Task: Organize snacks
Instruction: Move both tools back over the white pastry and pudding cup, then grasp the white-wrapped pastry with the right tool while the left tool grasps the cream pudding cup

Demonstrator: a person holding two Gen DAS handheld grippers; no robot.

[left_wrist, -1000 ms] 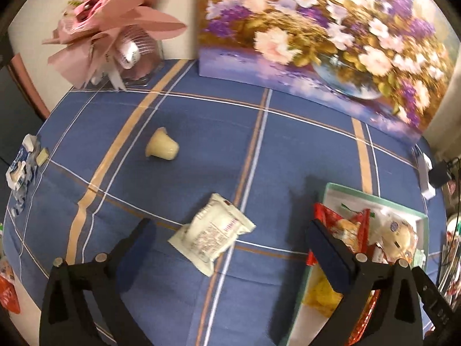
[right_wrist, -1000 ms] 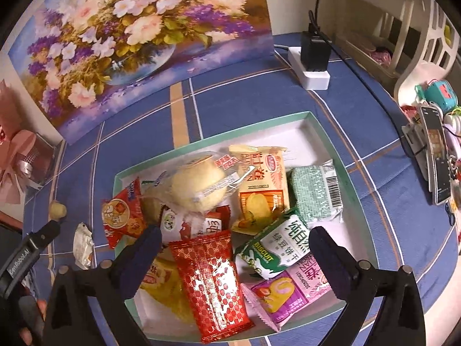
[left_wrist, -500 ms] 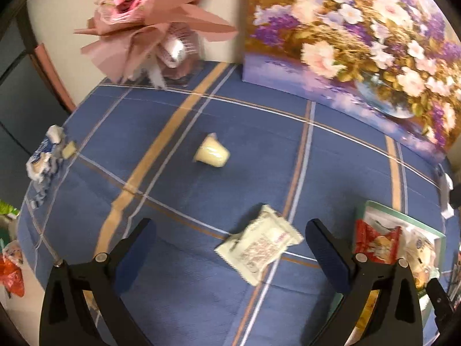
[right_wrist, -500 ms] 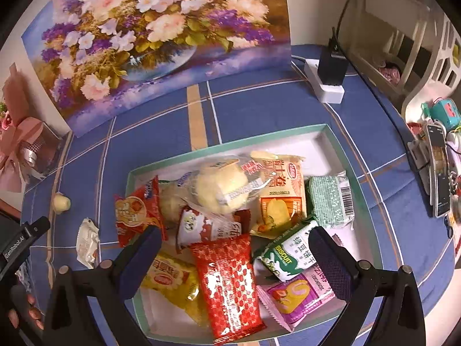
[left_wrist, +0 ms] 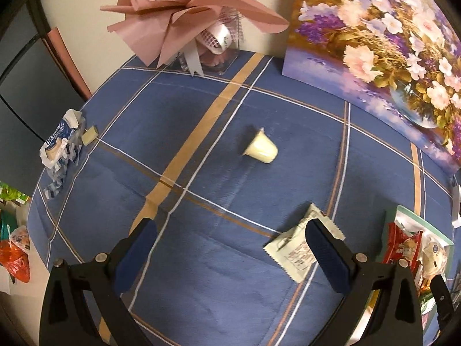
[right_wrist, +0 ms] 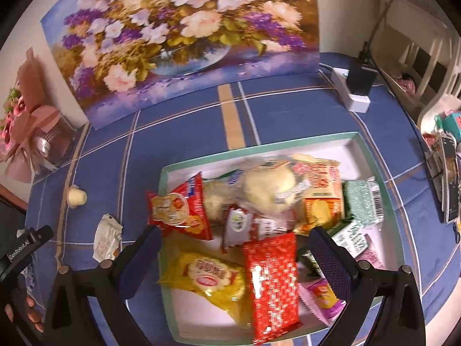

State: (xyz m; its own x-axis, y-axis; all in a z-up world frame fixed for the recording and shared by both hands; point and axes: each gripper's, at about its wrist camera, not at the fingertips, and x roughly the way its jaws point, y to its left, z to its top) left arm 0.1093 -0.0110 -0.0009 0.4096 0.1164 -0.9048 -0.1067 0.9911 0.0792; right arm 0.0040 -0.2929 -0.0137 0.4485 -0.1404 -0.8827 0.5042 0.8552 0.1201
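A pale cream jelly cup (left_wrist: pixel 260 150) lies on its side on the blue checked tablecloth (left_wrist: pixel 201 259), also seen small as the jelly cup (right_wrist: pixel 76 196). A whitish snack packet (left_wrist: pixel 296 252) lies just by my left gripper's right finger; in the right wrist view the same packet (right_wrist: pixel 107 238) lies left of the tray. My left gripper (left_wrist: pixel 230 255) hangs open and empty over the cloth. The green-rimmed tray (right_wrist: pixel 383 184) holds several snack bags, among them a red packet (right_wrist: pixel 272 282). My right gripper (right_wrist: pixel 234 259) is open above the tray.
A flower painting (right_wrist: pixel 178 37) leans against the back wall. A pink bouquet (left_wrist: pixel 184 14) stands at the back left. Crumpled wrappers (left_wrist: pixel 62 147) lie at the cloth's left edge. A white power strip with a black plug (right_wrist: pixel 355 86) and a phone (right_wrist: pixel 451 178) sit on the right.
The left gripper has swung left, so the packet and tray slid toward the right of its view. The right gripper's view shifted, the tray moving right and nearer.
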